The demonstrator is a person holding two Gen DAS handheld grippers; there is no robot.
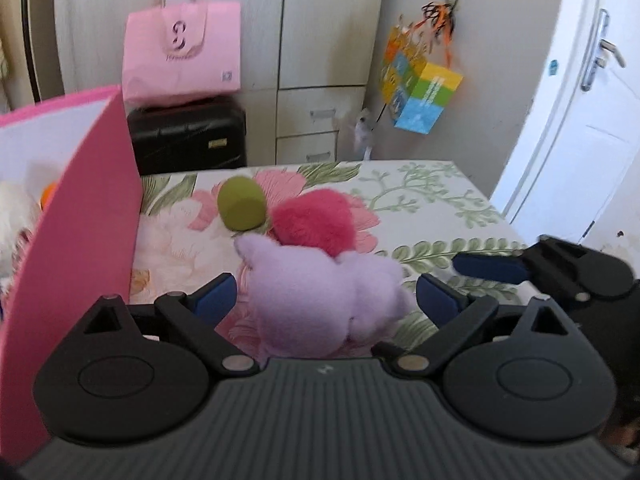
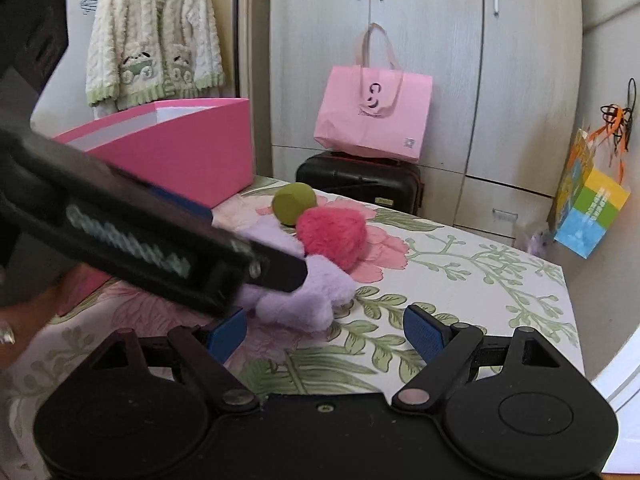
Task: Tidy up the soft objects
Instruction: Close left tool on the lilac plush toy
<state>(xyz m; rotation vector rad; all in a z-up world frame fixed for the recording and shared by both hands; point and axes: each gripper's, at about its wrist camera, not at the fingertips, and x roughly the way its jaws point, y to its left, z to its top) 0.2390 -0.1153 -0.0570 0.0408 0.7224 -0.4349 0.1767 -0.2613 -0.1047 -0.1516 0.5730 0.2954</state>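
- One pink storage box [image 1: 86, 216] stands at the left edge of the flowered bed [image 1: 432, 200].
- Three soft toys lie near the bed's middle: one lilac plush [image 1: 320, 300], one green [image 1: 241, 204], one red [image 1: 316, 220].
- Left gripper [image 1: 325, 294]: jaws apart around the lilac plush, no pad pressing on it.
- Right gripper [image 2: 326, 330]: jaws apart, nothing gripped.

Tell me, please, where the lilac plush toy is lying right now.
The lilac plush toy lies on the floral bedspread, between the open left claw's fingers, just in front of the pink plush and right of the pink box.
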